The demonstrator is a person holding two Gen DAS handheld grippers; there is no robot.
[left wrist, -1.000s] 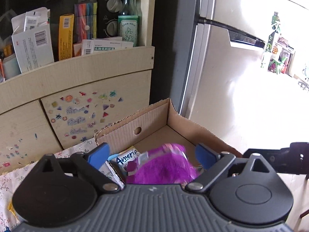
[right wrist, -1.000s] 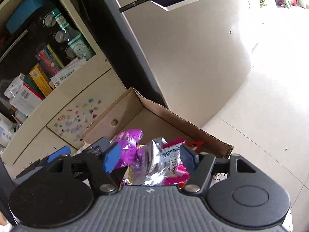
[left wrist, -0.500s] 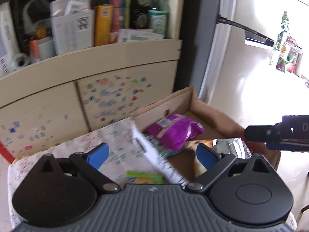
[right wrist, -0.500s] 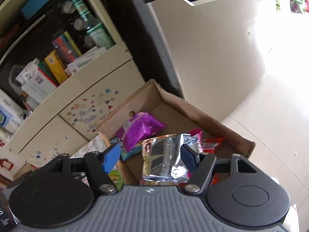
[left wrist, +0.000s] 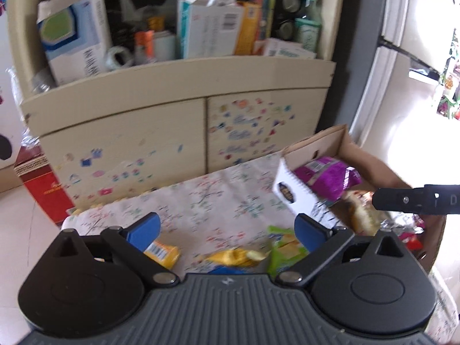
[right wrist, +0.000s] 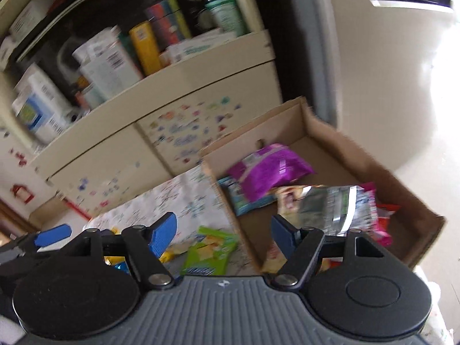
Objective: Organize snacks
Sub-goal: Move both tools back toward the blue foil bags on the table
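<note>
Your purple foil snack bag (left wrist: 327, 179) now lies in the brown cardboard box (right wrist: 373, 166), and your left gripper (left wrist: 227, 227), jaws opening and empty, has swung back over the loose packets while the right gripper (right wrist: 224, 230) gapes empty too.

**What things are made of**

The box (right wrist: 330, 132) is brown cardboard, dull and a bit rough. The purple snack bag (right wrist: 267, 169) is shiny plastic. The silver bag (right wrist: 330, 204) beside it is shiny foil (it glints like a mirror). The cloth (left wrist: 218, 198) with little flowers is soft and not shiny. The cabinet (left wrist: 143, 143) looks like pale wood, smooth and matt. The left gripper (left wrist: 227, 227) has dull black plastic arms and blue pads.
</note>
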